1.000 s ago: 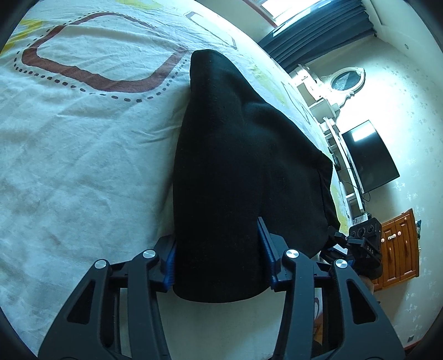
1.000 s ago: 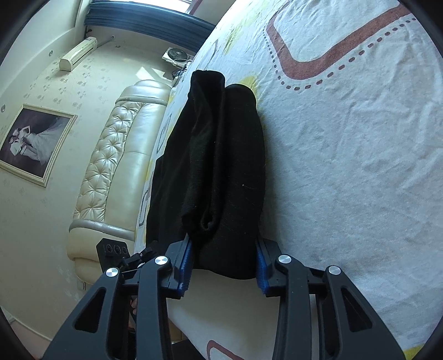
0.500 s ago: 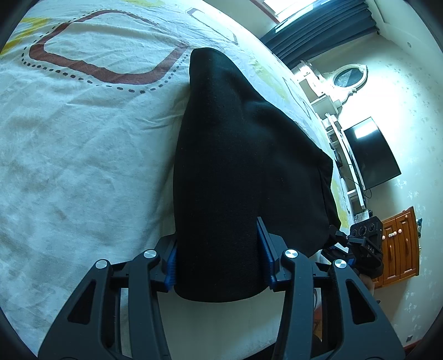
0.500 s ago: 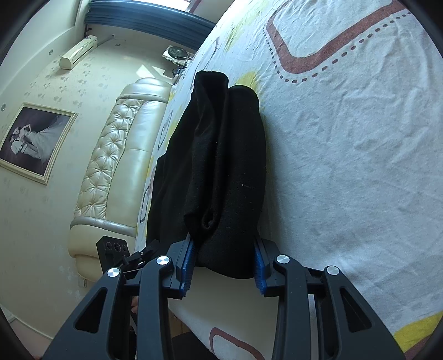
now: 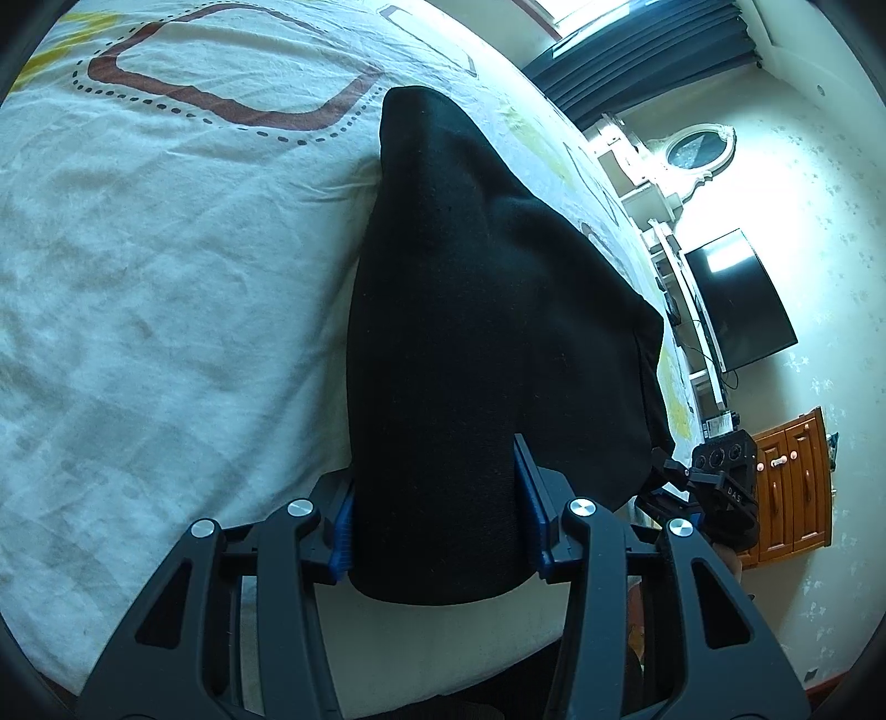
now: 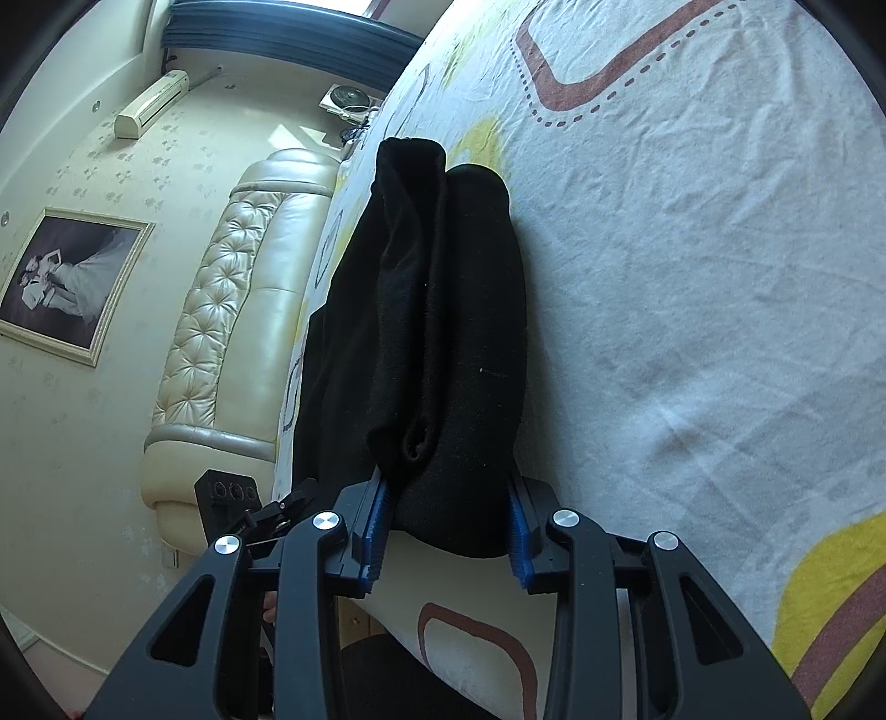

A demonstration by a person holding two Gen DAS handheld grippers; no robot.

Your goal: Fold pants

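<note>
Left gripper clamps near end of black pants on white patterned bedsheet; right gripper clamps bunched edge likewise.

Daylight pours in from the window behind the dark curtain, and it washes out the wall in my left view. My black pants lose their folds in shadow. Both views bend at the edges, with dark corners. Everything looks sharp.
</note>
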